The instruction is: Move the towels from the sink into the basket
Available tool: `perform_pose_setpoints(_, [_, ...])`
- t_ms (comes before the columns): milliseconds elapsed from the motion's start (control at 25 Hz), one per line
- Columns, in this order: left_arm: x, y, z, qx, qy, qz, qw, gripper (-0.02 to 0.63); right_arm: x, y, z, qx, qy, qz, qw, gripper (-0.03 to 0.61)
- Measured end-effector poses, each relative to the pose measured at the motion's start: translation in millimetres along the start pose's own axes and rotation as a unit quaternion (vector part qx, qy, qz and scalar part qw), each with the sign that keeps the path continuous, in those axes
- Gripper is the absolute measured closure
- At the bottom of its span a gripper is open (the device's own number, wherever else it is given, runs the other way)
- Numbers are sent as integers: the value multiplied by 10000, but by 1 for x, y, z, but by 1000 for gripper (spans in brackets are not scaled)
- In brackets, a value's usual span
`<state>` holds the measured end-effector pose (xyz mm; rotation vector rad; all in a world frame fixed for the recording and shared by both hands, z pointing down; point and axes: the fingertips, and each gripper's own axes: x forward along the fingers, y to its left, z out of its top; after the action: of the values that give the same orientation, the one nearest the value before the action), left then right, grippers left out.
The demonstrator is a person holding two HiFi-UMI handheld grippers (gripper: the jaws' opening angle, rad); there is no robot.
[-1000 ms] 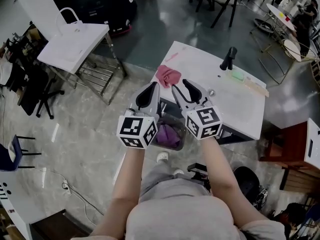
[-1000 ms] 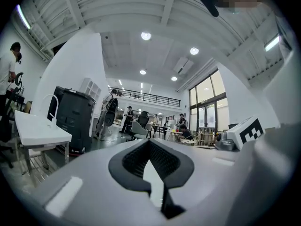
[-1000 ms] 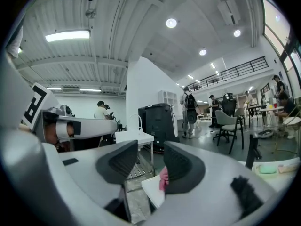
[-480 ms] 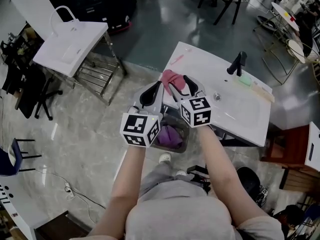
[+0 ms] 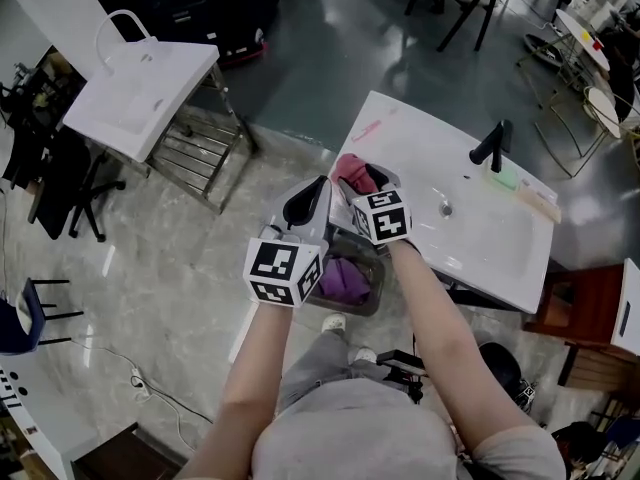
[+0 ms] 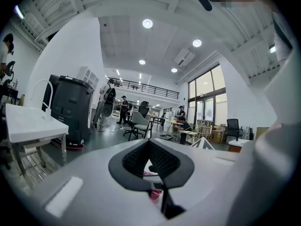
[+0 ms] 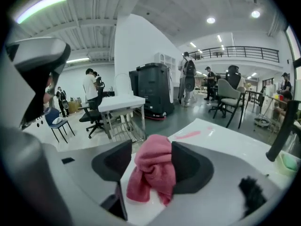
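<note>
Left gripper (image 5: 316,192) first: it's closed. The ribbed dark pads (image 6: 134,160) meet at the tips and there's nothing between them. It's the usual smooth grey plastic shell with a marker cube at the back. It points out nearly level, just left of the sink's edge.

Below and a bit behind both grippers' tips, between the person's forearms, is the basket (image 5: 372,306). It's a grey boxy tub with a rumpled purple towel (image 5: 345,280) already in it.

The right gripper (image 5: 365,176) has its jaws spread wide, and they've just been opening. It tilts downward, and the pink towel (image 5: 348,168) sits right between the jaws. In the right gripper view the towel hugs the right pad (image 7: 190,166), with a clear gap to the left pad, so I wouldn't call it gripped.

The towel is soft, nubbly terry cloth, bunched into a lump that's taller than it is wide. The rounded top stands up and two loose flaps hang down toward the gripper. It rests on the near left corner of the sink (image 5: 480,238), on the flat rim and not in the bowl.

The sink is glossy white and rectangular, stretching off ahead and to the right of the right gripper. A matte black faucet (image 5: 492,145) stands at the far right, well past the tips.
</note>
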<state>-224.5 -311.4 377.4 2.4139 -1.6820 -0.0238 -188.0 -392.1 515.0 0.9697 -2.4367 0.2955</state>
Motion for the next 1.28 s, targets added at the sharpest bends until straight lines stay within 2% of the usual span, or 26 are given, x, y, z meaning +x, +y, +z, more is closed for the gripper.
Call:
perform_pose_setpoints(400, [7, 12, -19, -68, 177, 16, 9998, 607, 35, -9, -36, -7, 626, -62, 9980, 324])
perform_pose_setpoints(880, [5, 17, -19, -129, 141, 99, 9998, 607, 41, -11, -44, 60, 688, -125, 9975, 327])
perform_pose_setpoints(1080, [5, 12, -18, -153, 138, 74, 9998, 607, 38, -10, -44, -76, 840, -115, 9964, 415])
perform_pose_setpoints(1280, [4, 9, -17, -125, 115, 33, 9999, 607, 35, -8, -44, -188, 859, -154, 9960, 473])
